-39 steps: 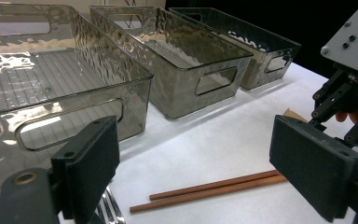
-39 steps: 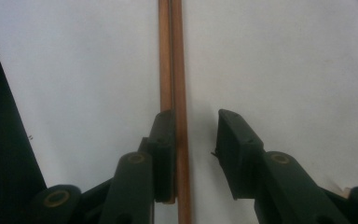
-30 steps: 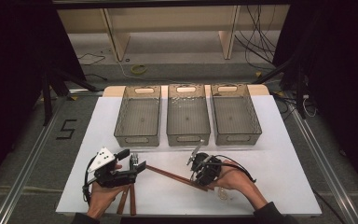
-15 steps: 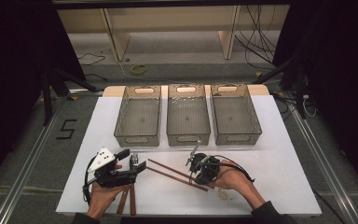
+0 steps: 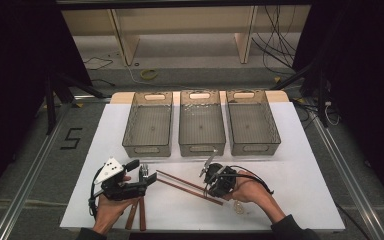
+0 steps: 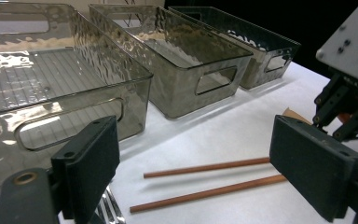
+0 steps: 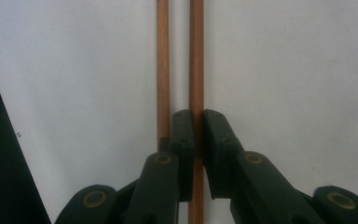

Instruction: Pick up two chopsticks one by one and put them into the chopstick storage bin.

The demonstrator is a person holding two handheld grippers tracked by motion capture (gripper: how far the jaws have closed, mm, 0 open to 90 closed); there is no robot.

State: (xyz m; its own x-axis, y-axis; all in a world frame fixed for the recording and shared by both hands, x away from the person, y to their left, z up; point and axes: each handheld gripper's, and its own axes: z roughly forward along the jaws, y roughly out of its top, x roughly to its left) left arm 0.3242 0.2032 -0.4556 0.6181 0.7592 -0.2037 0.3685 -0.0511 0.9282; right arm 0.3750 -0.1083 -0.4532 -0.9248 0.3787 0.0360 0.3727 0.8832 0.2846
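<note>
Pinching one thin reddish-brown wooden chopstick (image 7: 196,56) between the black jaws of the right gripper (image 7: 197,135), jaws having just been closing and now pressed tight on the stick, with its twin chopstick (image 7: 162,56) lying free just beside on the white bench (image 5: 290,165). Seen from above, both sticks (image 5: 187,186) stretched slantwise across the front of the bench, between the two hands, well short of the three smoky clear plastic bins (image 5: 201,122) lined up behind. Left gripper (image 5: 145,178) hovering near the far ends of the sticks, jaws spread wide, nothing between them; metal fork (image 5: 143,171) just beneath, two darker brown sticks (image 5: 137,216) by the left hand. Grasp step looking done. Next, most likely: lifting cleanly without dragging the neighbour along, keeping the long stick level, then carrying toward a bin.
</note>
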